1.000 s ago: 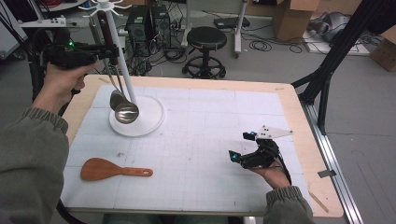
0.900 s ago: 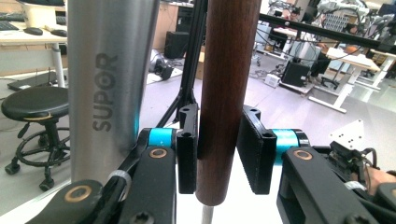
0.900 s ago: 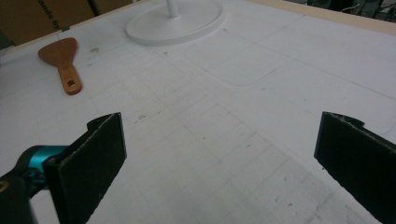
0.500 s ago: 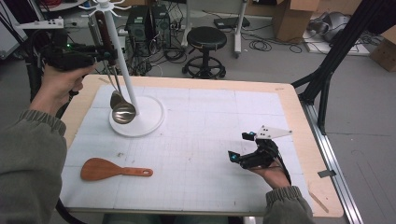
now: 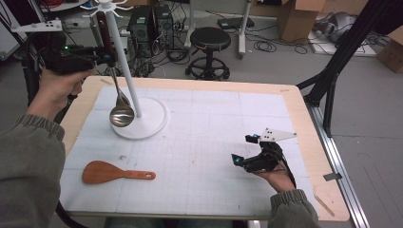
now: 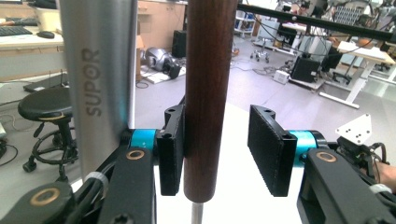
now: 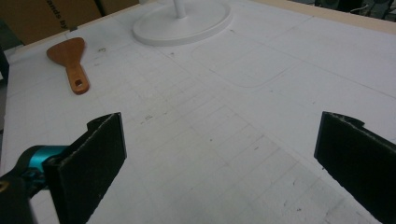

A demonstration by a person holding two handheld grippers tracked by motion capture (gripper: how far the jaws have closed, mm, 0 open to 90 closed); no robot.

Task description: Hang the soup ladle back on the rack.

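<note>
Letting go of the ladle (image 5: 120,111) is where I am: its dark wooden handle (image 6: 204,93) stands between the pads of my left gripper (image 6: 224,149), whose jaws have just been opening. One pad still seems to touch the wood; the other stands clear of it, so nothing is clamped. The ladle hangs up at the hooks of the white stand (image 5: 124,61), its bowl low beside the pole above the round base. My right gripper (image 5: 247,152) rests wide open and empty on the surface (image 5: 199,156), well apart from the wooden spatula (image 5: 116,172). The risk, I judge: pulling away sideways could drag the handle, setting the ladle swinging or slipping it off its hook.
</note>
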